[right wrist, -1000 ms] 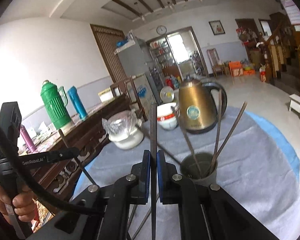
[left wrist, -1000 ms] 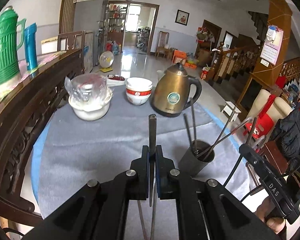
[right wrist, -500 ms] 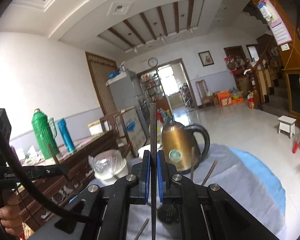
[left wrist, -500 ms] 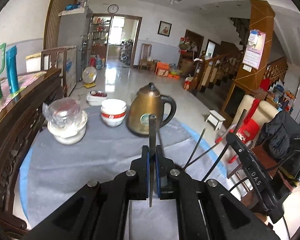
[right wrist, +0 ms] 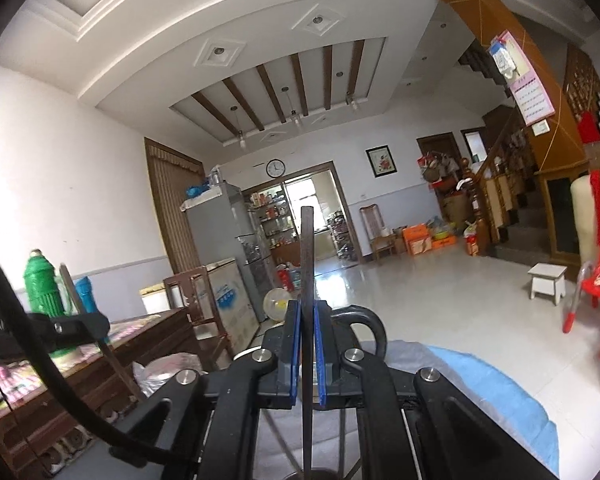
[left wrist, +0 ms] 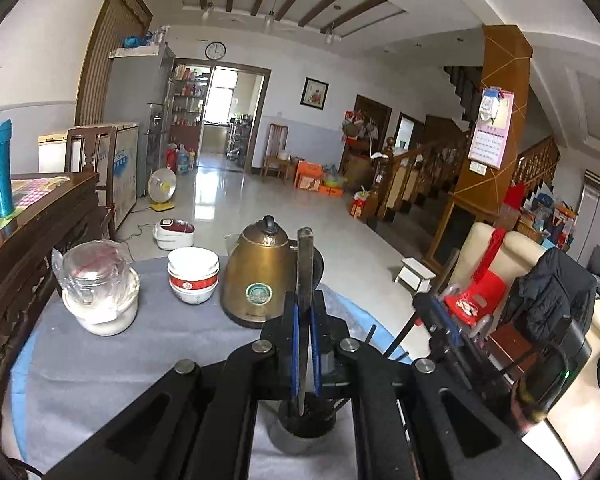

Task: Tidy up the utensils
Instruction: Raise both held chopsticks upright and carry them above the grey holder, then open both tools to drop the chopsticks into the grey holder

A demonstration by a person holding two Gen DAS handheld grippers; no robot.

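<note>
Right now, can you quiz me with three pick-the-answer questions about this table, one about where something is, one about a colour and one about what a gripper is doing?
1. Where is the stack of white bowls with red bands?
A. Between the brass-coloured metal kettle and the plastic-wrapped glass jar
B. On the floor
C. Inside the dark round holder cup

2. What colour is the cloth under them?
A. Green
B. Grey
C. Yellow

3. What is the left hand-held gripper doing?
A. Standing wide open
B. Gripping a bowl
C. Shut on a dark chopstick

Answers: 1 A, kettle and jar flank it; 2 B, plain grey fabric; 3 C, blue pads pinch the stick.
</note>
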